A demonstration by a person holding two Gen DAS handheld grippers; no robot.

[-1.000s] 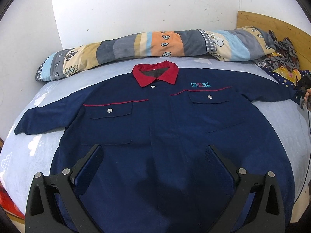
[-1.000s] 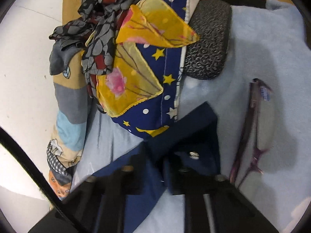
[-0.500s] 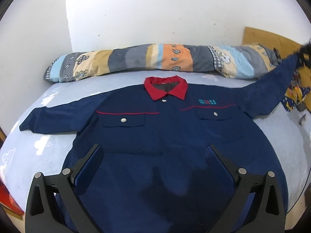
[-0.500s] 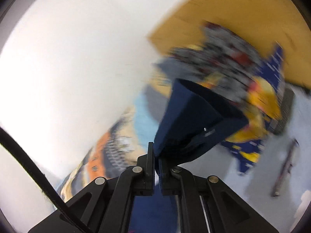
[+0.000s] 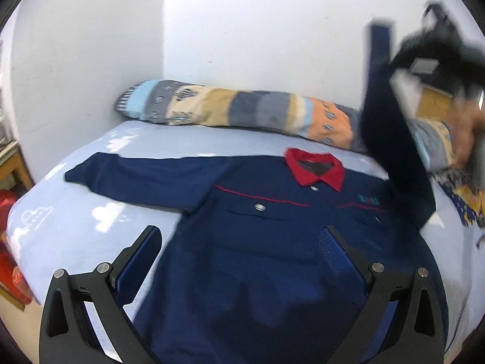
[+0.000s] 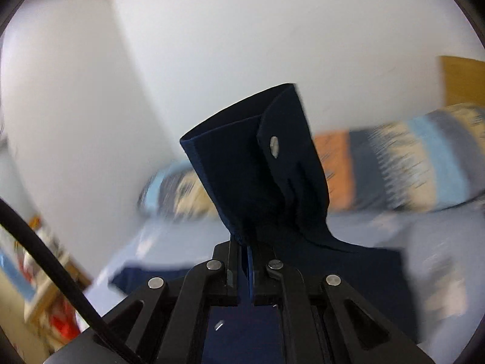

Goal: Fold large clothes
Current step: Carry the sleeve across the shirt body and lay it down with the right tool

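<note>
A navy work jacket [image 5: 266, 242] with a red collar [image 5: 315, 170] lies front up on the pale blue bed [image 5: 91, 212]. Its left sleeve [image 5: 136, 182] is stretched flat toward the wall. The right sleeve [image 5: 391, 151] is raised high in the air. My right gripper [image 6: 248, 242] is shut on that sleeve's cuff [image 6: 257, 157], which stands above the jaws with its snap button showing. In the left wrist view the right gripper [image 5: 430, 48] is a blurred dark shape at top right. My left gripper [image 5: 239, 248] hovers open over the jacket's lower front, holding nothing.
A long patchwork bolster [image 5: 242, 112] lies along the white wall at the bed's far side. Patterned clothes [image 5: 466, 200] are heaped at the right edge. A wooden headboard [image 6: 463, 82] stands right, wooden furniture and a red object [image 5: 9, 261] left of the bed.
The right gripper pinched the cuff on the bed, lifted it high and swung it leftward over the jacket, rolling as it went. The left gripper's view shifted left and rose slightly, still open.
</note>
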